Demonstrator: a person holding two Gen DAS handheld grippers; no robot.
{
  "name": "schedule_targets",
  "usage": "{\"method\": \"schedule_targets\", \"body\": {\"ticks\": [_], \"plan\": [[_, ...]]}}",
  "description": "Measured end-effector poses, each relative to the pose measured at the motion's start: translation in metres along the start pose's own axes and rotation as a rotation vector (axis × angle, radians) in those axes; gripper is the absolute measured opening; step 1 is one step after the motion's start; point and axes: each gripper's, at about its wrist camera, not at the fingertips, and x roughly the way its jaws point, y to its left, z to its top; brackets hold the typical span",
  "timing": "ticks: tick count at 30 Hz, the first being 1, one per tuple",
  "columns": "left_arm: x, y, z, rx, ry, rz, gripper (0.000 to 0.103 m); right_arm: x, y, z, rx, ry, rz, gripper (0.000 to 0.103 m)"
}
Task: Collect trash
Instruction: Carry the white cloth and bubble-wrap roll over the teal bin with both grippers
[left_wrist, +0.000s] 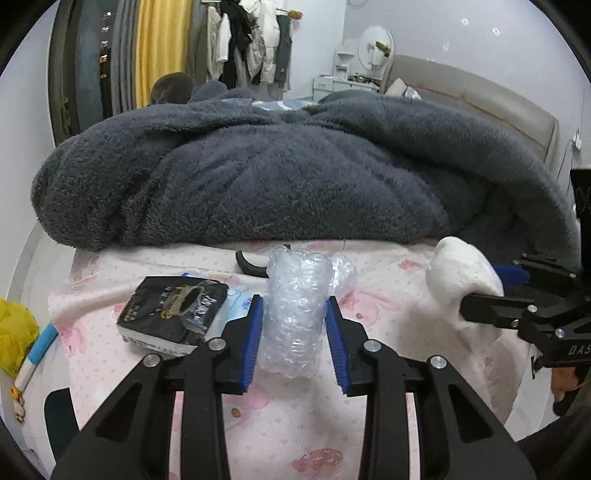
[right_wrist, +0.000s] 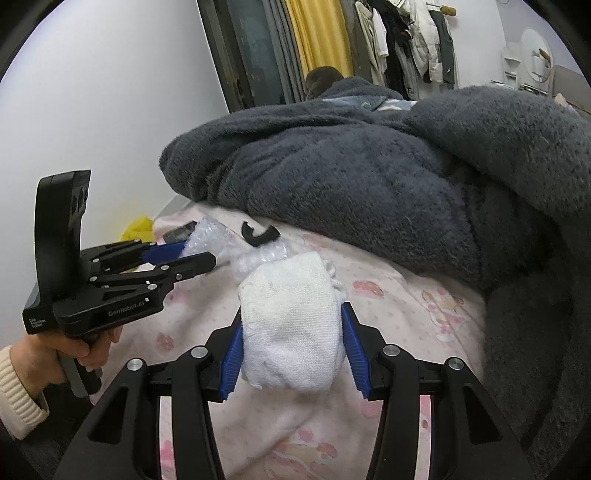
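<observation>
Centrally, the left gripper is clamped on a bubble wrap roll; the right gripper, lower centre, squeezes a white cloth wad above the pink sheet

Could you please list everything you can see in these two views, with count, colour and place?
bubble wrap: one, clear, between the left gripper's pads, above the bedsheet
white wad: one, towel-like, between the right gripper's pads
black packet: one, black with gold print, on the sheet left of the bubble wrap
black hook: one, curved, on the sheet by the blanket's edge
yellow bag: one, beside the bed, far left
blanket: one, dark grey, fluffy, heaped across the bed
bedsheet: one, pink, patterned
hanging clothes: several, back wall
left gripper: black, blue pads
right gripper: black, blue pads
</observation>
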Motion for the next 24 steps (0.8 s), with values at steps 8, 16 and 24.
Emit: {"method": "schedule_targets", "body": {"ticks": [8,16,24], "plan": [[-0.017,0.015,0.0,-0.033,-0.03,0.009,0.036,0.002,0.014,0.017,0.015,-0.012,0.026,0.05],[-0.036,0.043,0.001,-0.083,-0.062,0.034,0.036,0.004,0.036,0.039,0.03,-0.041,0.054,0.05],[-0.053,0.074,-0.004,-0.114,-0.069,0.074,0.036,0.02,0.066,0.054,0.001,-0.031,0.072,0.05]]}}
